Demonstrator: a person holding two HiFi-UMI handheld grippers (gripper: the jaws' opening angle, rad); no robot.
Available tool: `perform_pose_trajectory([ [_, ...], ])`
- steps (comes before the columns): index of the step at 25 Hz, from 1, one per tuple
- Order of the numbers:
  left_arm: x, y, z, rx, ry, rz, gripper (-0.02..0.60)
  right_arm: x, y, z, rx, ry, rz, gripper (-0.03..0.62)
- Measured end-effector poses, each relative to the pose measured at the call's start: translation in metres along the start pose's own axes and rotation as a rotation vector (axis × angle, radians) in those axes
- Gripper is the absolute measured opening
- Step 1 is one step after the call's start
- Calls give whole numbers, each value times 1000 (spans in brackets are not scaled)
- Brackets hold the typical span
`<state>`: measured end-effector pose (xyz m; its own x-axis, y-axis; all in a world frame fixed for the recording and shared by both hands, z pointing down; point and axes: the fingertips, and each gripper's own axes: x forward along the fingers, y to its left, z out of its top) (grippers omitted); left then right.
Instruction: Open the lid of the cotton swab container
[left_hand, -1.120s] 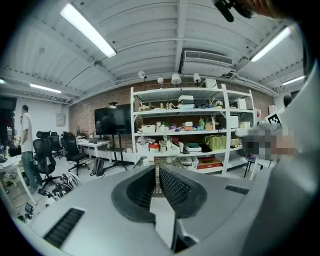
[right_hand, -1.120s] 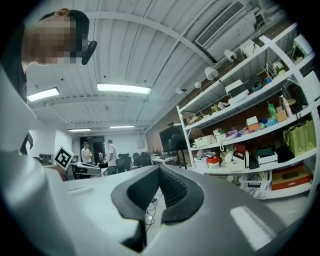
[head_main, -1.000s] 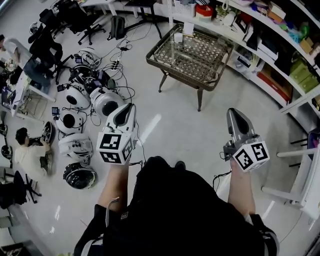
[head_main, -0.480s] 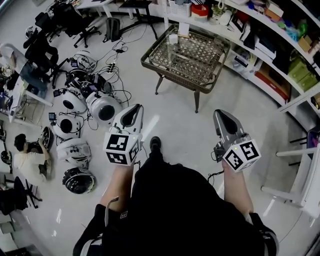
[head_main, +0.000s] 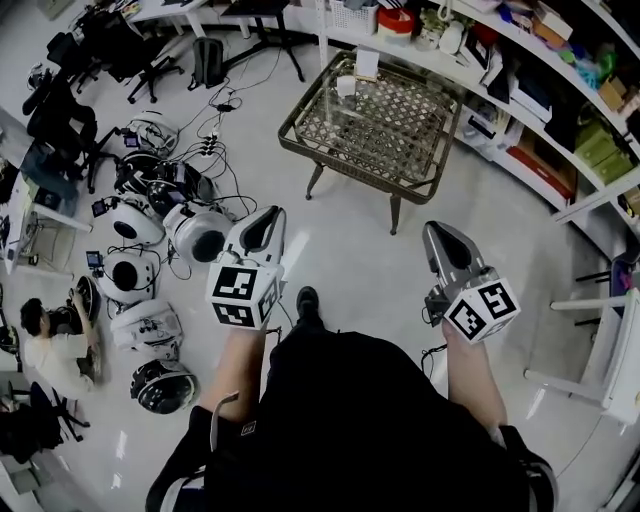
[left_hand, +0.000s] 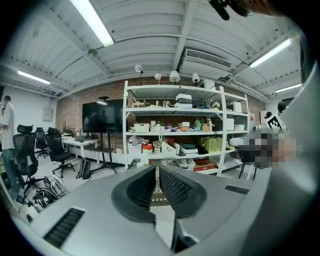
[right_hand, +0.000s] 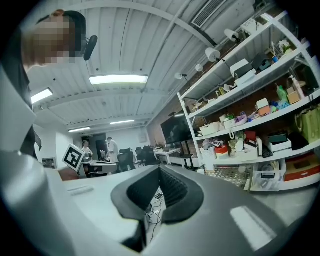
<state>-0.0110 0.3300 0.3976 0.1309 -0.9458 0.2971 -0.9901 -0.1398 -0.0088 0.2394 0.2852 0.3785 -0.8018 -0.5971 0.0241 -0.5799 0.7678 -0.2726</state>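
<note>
Cotton swab container (head_main: 347, 85) stands on the table (head_main: 395, 130)

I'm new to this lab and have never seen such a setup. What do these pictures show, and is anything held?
A person holds a two-jaw tool in each hand: the left gripper and the right gripper. The top-down picture comes from a camera on their head; the other two cameras ride on the grippers, looking along the jaws. Both pairs of jaws are shut, holding nothing. Ahead stands a small table with small white items on it, in front of shelves.
</note>
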Motion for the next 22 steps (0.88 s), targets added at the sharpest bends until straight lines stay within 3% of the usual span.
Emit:
perform_pose_trajectory([
  [14, 60, 132, 10, 14, 20, -119, 28, 155, 30, -4, 22, 11, -64, 11],
  [22, 85, 168, 8, -6, 22, -147, 28, 196, 28, -1, 11, 18, -93, 11],
])
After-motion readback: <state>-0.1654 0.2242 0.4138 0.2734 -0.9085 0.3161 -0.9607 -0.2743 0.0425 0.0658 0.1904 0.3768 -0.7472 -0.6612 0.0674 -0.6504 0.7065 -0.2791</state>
